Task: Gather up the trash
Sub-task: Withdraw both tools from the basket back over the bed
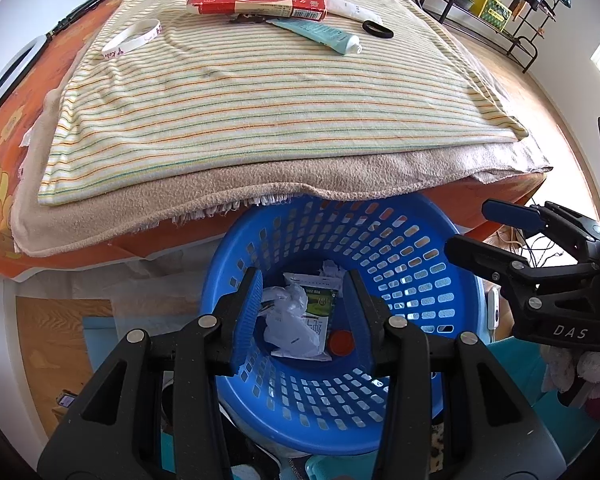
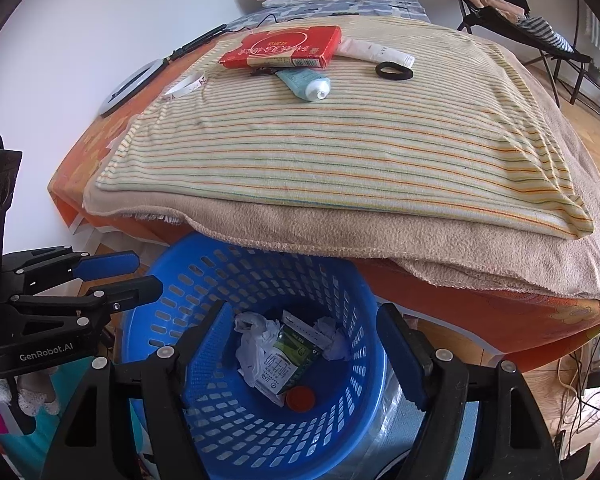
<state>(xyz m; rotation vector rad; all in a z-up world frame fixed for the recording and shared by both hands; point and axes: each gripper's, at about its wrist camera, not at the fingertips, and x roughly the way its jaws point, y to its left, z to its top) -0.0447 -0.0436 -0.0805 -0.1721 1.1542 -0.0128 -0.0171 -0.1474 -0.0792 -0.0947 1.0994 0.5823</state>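
Both grippers hang empty over the basket, the next trash lying ahead on the bed.

Left gripper and right gripper have jaws spread, holding nothing, above the blue basket, which already holds crumpled paper, a carton and a red cap. Forward and above, well apart, lie the red box and a tube, its long axis slanting with the cap end nearer. Neither gripper looks clearly nearer; the tube seems slightly toward the right one.
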